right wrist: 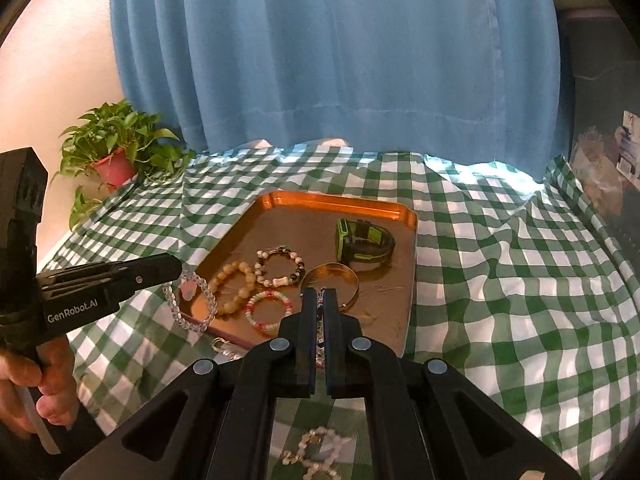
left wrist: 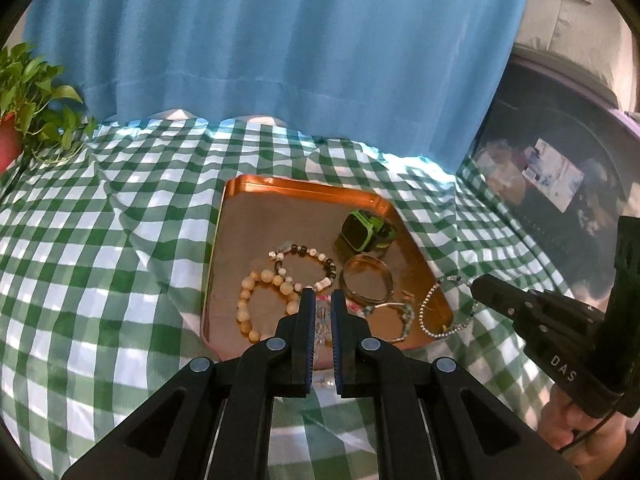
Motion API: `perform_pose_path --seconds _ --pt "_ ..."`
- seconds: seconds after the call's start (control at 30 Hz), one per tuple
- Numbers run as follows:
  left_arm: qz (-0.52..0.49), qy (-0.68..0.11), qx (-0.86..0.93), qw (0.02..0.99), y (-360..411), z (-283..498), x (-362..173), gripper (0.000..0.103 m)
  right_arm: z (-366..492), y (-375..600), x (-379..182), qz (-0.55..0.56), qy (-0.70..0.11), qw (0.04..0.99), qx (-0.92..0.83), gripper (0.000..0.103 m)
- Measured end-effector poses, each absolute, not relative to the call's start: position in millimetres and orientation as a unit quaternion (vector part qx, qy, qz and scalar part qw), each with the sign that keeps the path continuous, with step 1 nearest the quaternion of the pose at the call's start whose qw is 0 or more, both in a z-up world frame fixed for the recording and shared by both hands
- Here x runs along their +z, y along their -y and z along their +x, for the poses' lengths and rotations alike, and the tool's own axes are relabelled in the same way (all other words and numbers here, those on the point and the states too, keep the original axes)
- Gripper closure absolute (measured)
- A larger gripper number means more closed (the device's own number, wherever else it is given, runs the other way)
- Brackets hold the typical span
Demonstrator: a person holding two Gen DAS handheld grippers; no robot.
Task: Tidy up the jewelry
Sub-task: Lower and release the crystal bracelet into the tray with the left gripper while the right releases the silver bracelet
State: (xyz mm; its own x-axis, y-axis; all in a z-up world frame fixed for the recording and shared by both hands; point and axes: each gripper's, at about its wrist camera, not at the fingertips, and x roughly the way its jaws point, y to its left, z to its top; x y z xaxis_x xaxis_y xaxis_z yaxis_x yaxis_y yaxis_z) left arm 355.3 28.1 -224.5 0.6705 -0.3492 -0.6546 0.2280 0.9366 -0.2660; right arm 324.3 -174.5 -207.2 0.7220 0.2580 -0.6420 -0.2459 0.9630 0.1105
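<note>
Copper-coloured tray (left wrist: 280, 192) sits on the green-and-white checked cloth (left wrist: 100, 240), and that's where most of the jewelry is. Counting what's lying in it, going by both views: one chunky tan bead bracelet (left wrist: 256, 300), one mixed black-and-white bead bracelet (left wrist: 308, 260), one pink-and-white small-bead bracelet (right wrist: 266, 308), one plain gold bangle (left wrist: 366, 280), one thin bracelet with greenish stones (left wrist: 394, 320) near the front rim, and one black-and-green watch (left wrist: 368, 230) toward the back right corner. So five bracelets plus a watch in the tray. I've got two more pieces in my grippers: my left gripper (left wrist: 321, 312) is pinched nearly closed on a clear crystal-bead bracelet (right wrist: 192, 300), which dangles over the tray's near left edge, see-through round beads with a pale pink charm. My right gripper (right wrist: 319, 308) is clamped tight on a silvery small-bead bracelet (left wrist: 436, 320) with a few blue beads, and it hangs across the tray's right front corner, half over the cloth. One more beaded piece (right wrist: 316, 448) lies on the cloth close to me, below my right gripper, too blurry to make out. One potted plant (right wrist: 116, 160) stands at the far left, a blue curtain (left wrist: 280, 60) behind everything.
</note>
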Motion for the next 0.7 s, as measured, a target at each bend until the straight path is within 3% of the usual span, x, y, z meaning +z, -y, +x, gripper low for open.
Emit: perform_pose_path --seconds 0.53,0.7 --pt "-0.157 -0.39 -0.19 0.887 -46.2 403.0 -267.4 0.095 366.3 190.1 -254.2 0.04 -0.375 0.917 0.128 0.1" --pt "-0.125 -0.414 -0.15 0.889 -49.0 412.7 -285.5 0.095 376.5 195.2 -271.4 0.047 -0.399 0.909 0.11 0.1"
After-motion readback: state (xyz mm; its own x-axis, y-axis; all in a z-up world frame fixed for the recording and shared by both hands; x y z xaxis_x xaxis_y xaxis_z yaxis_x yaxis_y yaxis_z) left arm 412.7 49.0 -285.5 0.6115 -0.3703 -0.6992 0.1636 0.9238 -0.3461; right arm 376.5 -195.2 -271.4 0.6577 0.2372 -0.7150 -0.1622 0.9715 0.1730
